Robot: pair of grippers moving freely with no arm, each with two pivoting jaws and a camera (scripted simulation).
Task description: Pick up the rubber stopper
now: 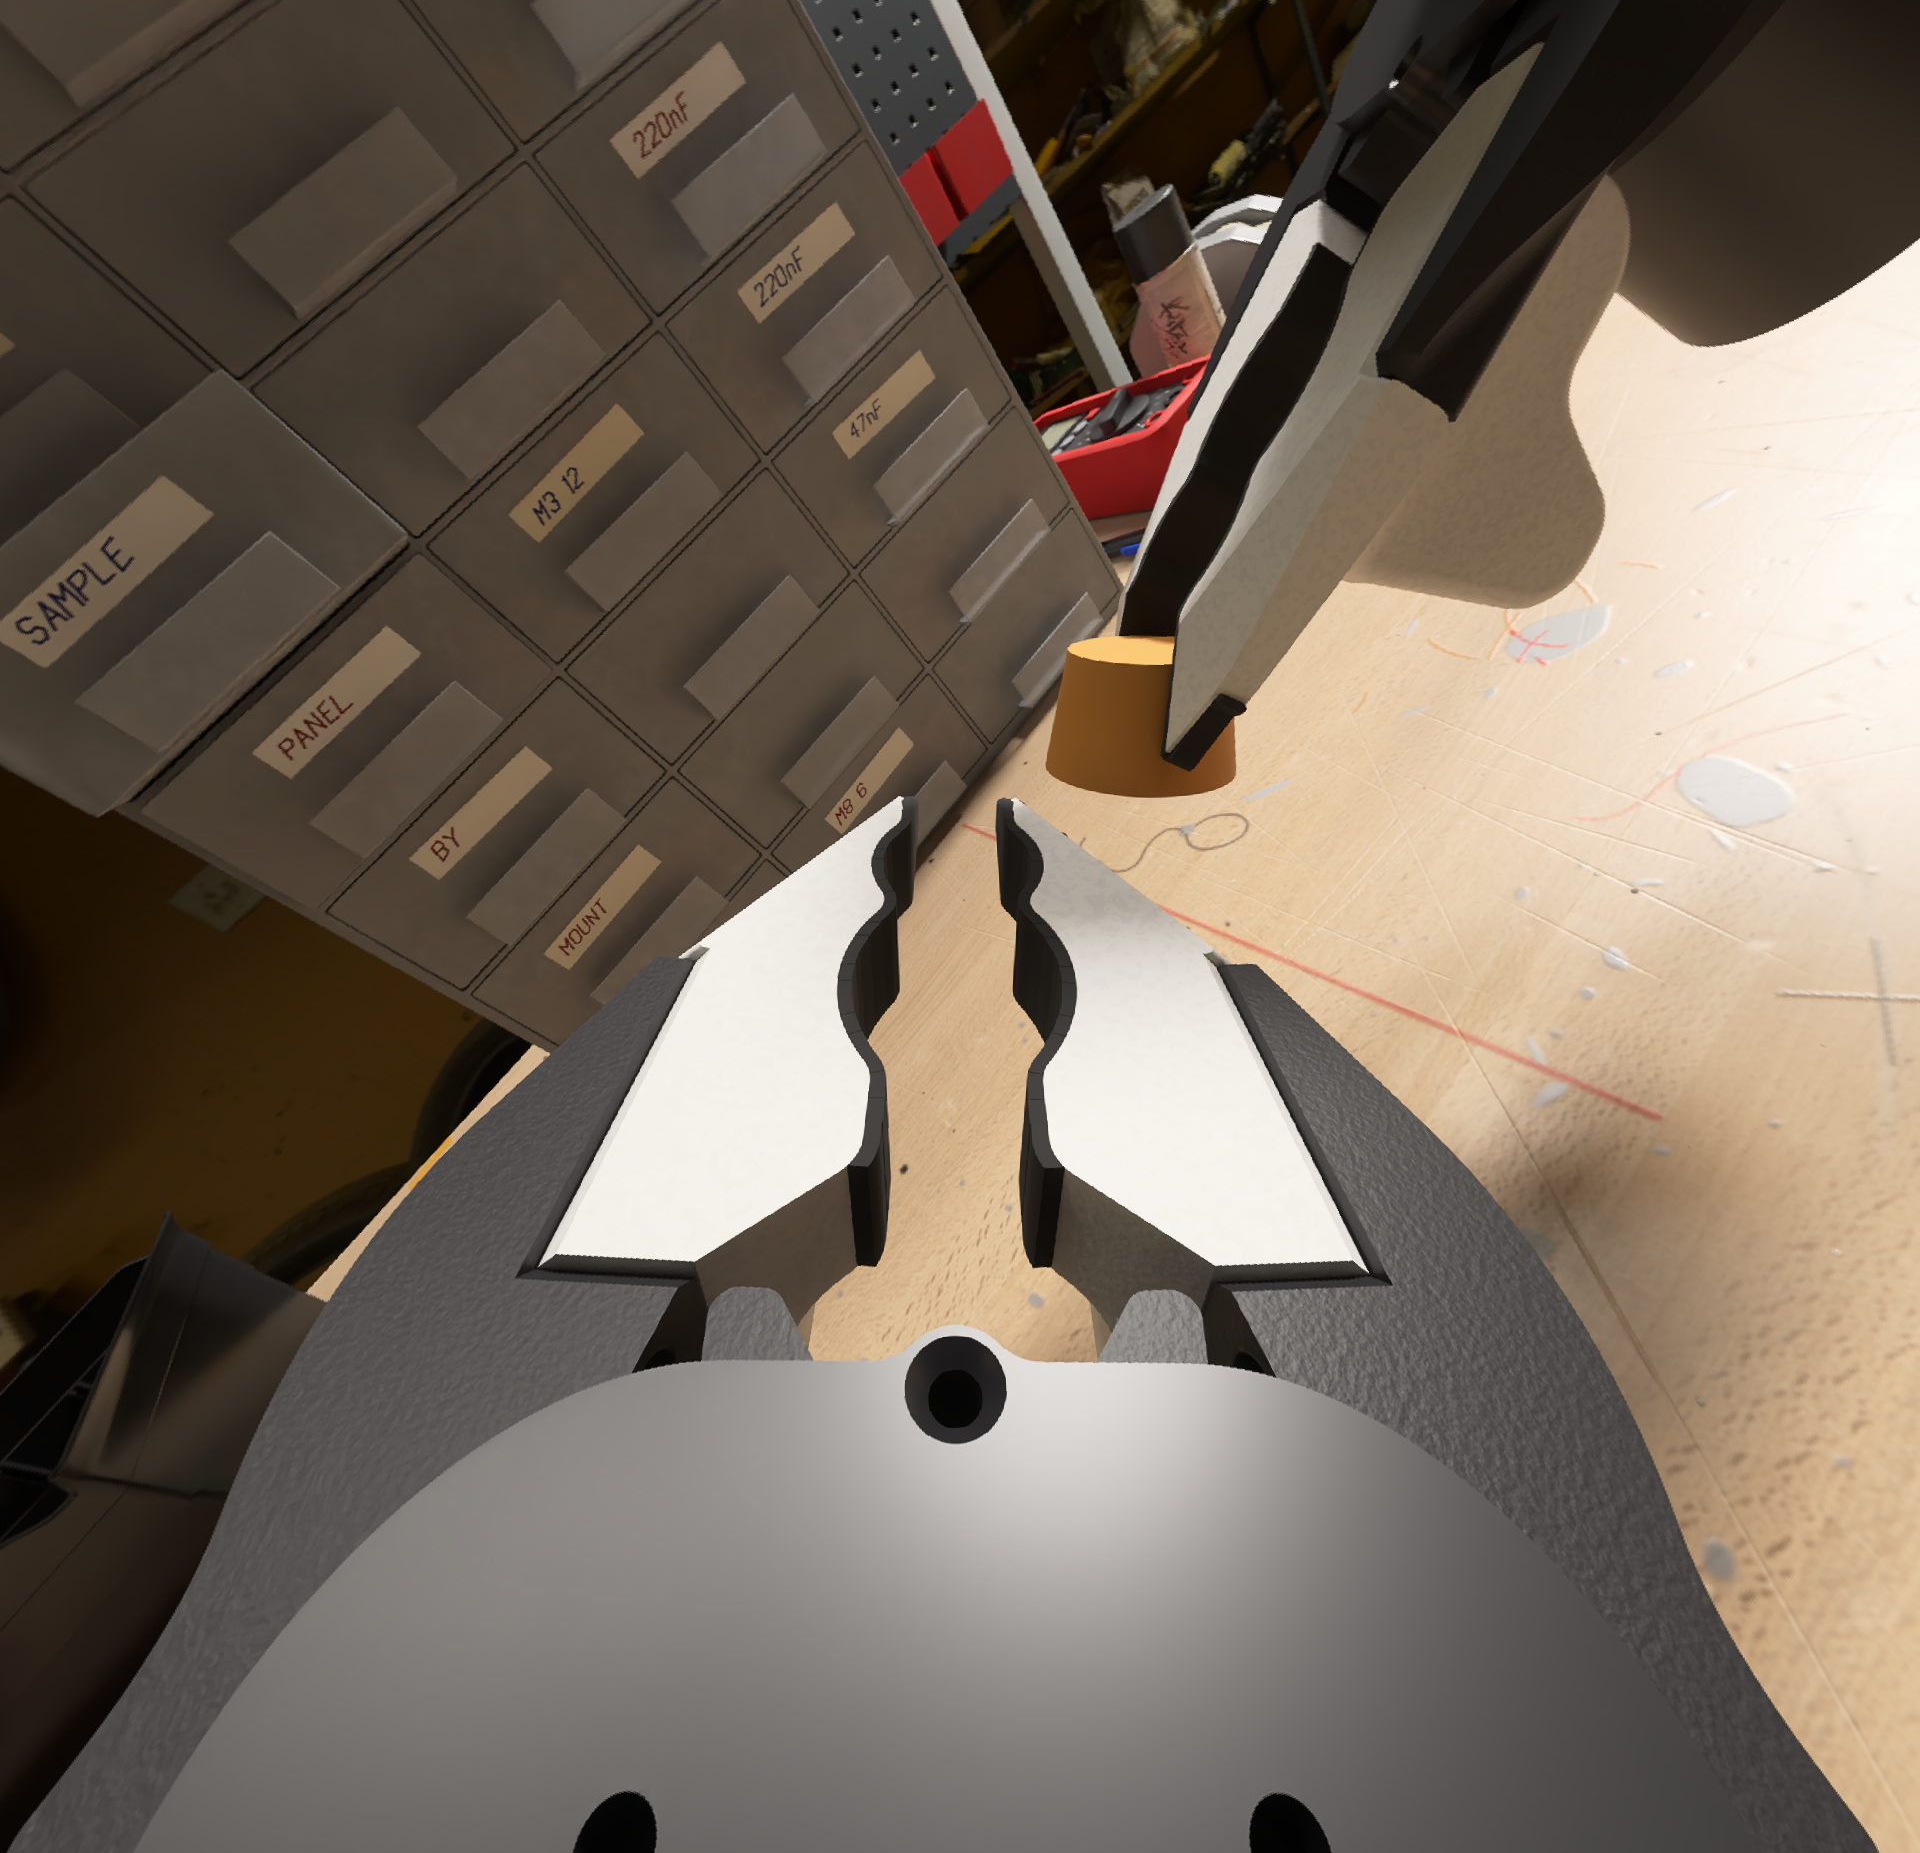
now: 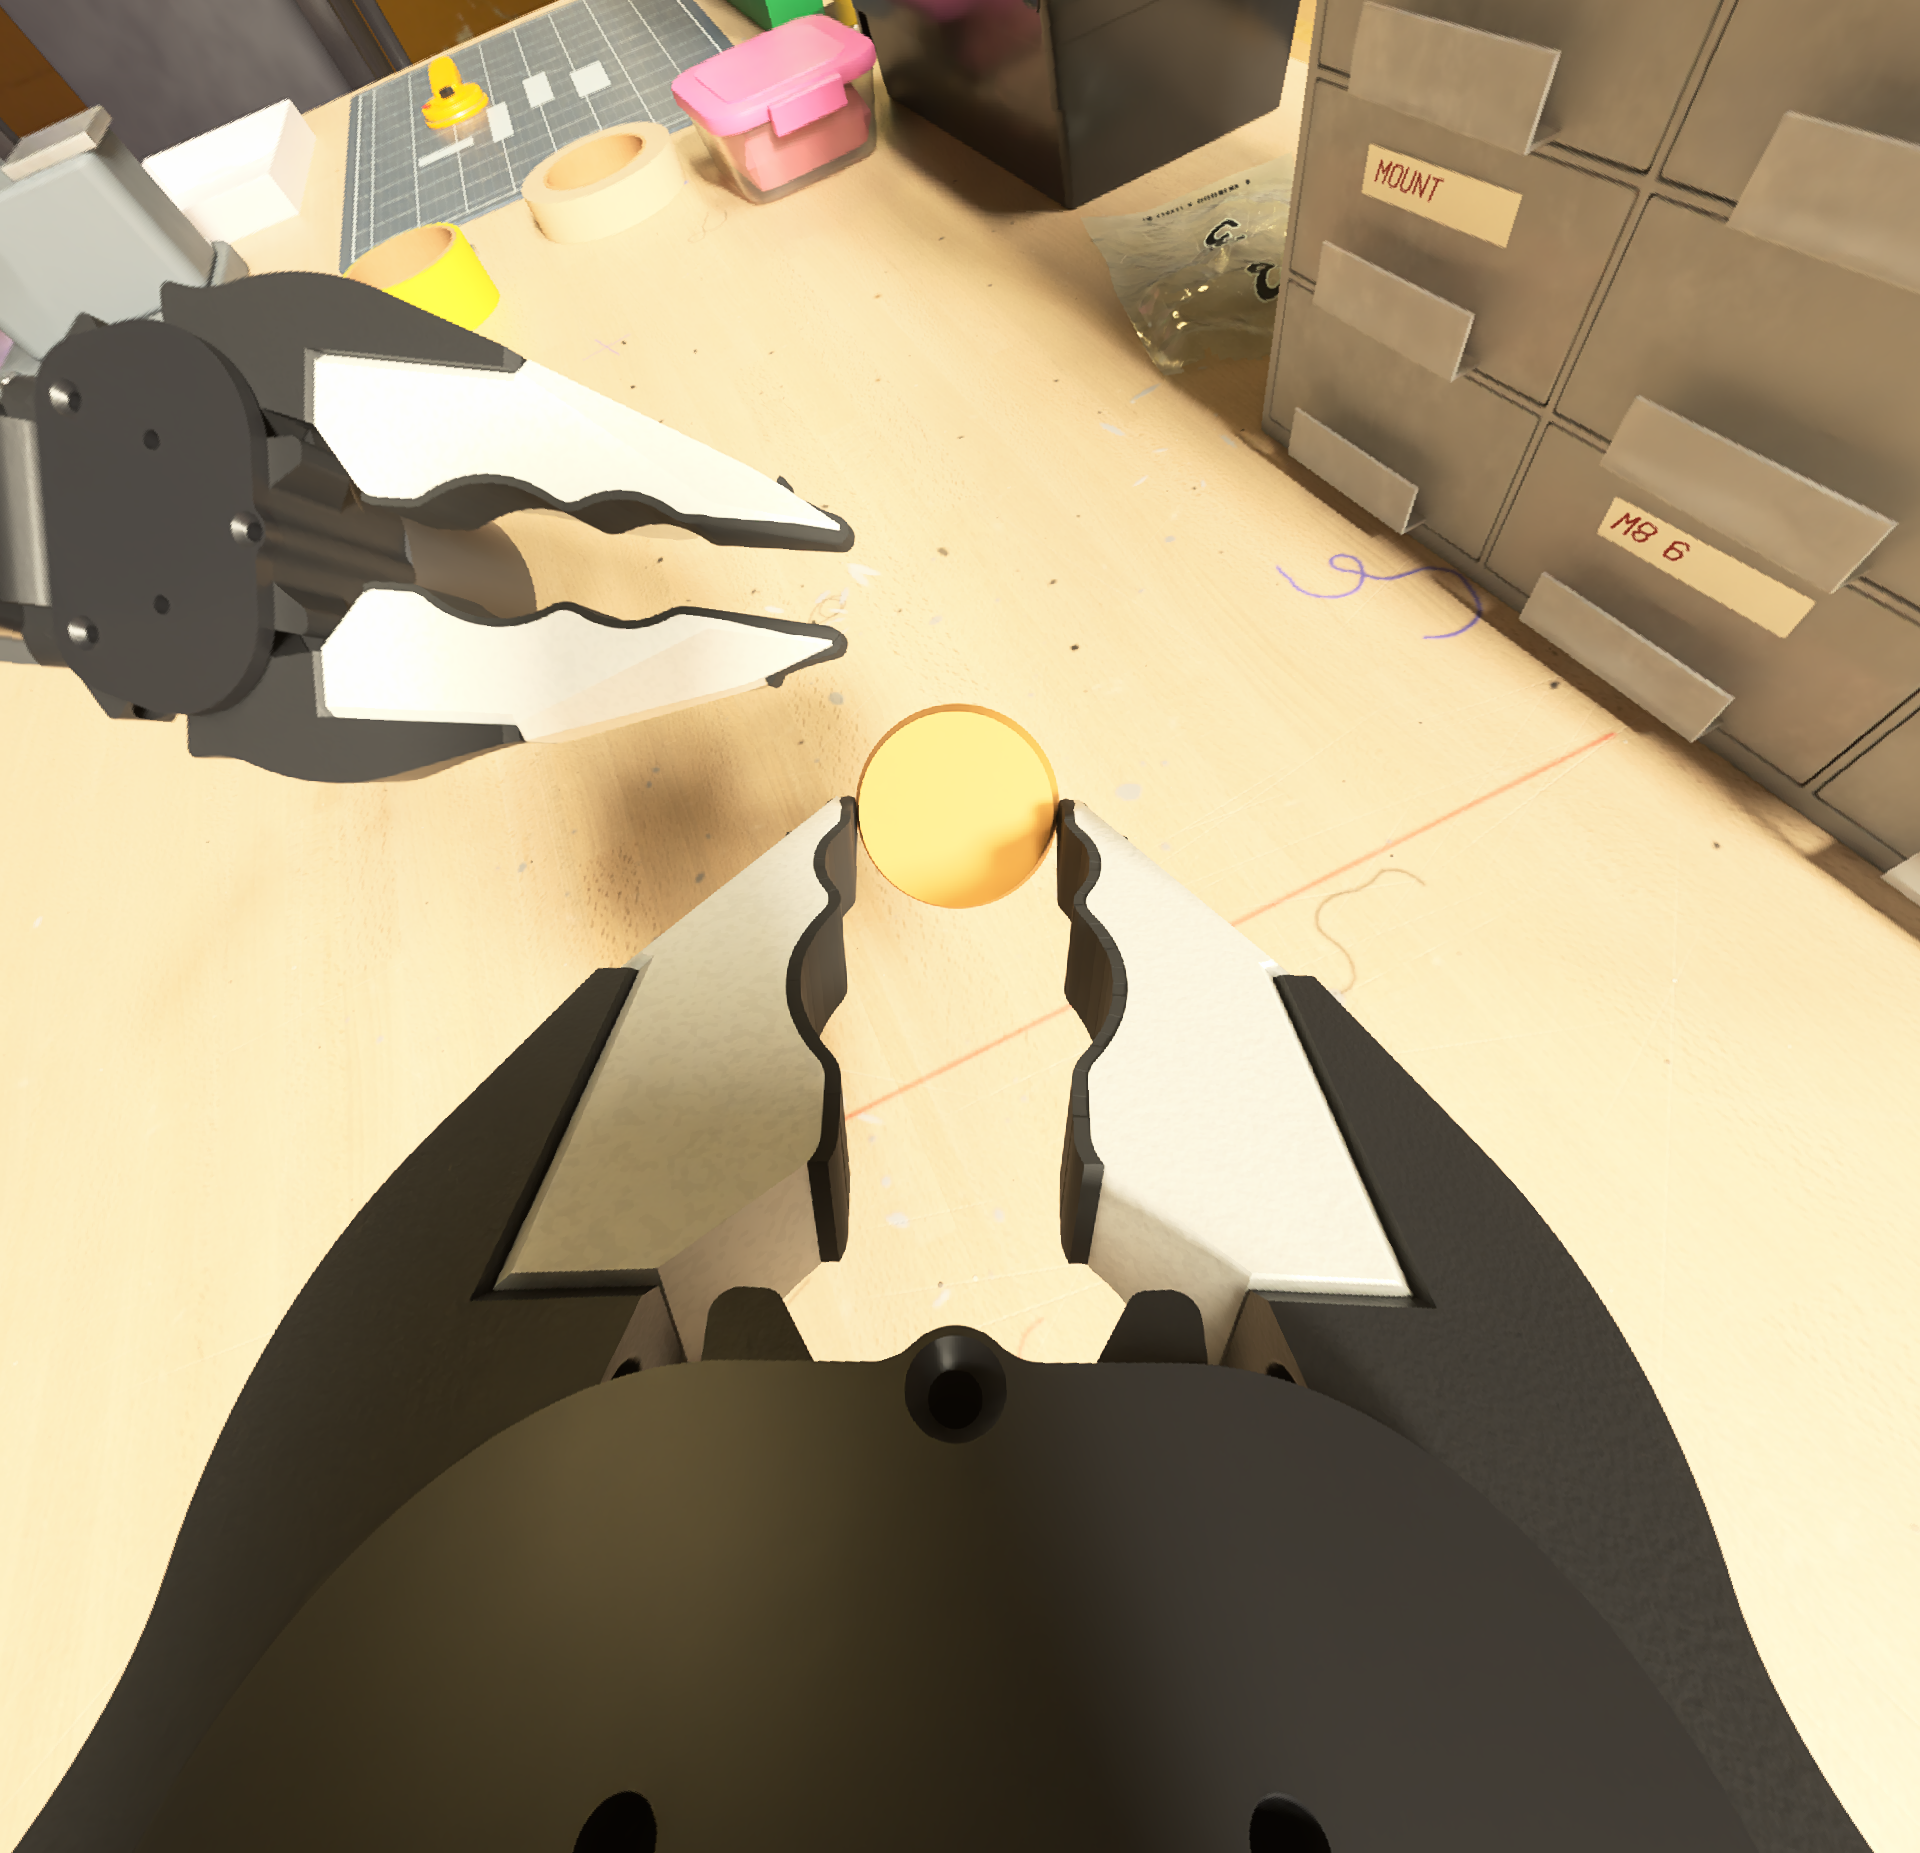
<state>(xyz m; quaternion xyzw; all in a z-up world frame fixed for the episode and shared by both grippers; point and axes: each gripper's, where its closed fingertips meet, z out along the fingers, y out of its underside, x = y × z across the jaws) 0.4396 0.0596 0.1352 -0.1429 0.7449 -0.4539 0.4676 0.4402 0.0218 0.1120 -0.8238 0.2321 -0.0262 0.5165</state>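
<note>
The rubber stopper (image 2: 956, 801) is an orange tapered plug, wide end down in the left wrist view (image 1: 1107, 723). My right gripper (image 2: 956, 816) is shut on it, one fingertip on each side. In the left wrist view the right gripper (image 1: 1164, 691) comes down from the upper right, and the stopper appears to hang just above the wooden bench (image 1: 1455, 972). My left gripper (image 1: 956, 816) is empty, its jaws a narrow gap apart. It is low over the bench, a short way left of the stopper in the right wrist view (image 2: 844, 590).
A grey drawer cabinet (image 2: 1662, 349) stands close on the right of the stopper, also in the left wrist view (image 1: 520, 453). Beyond are a plastic bag (image 2: 1184, 265), a black bin (image 2: 1091, 58), a pink-lidded box (image 2: 779, 110), tape rolls (image 2: 603, 177) and a red tray (image 1: 1122, 432).
</note>
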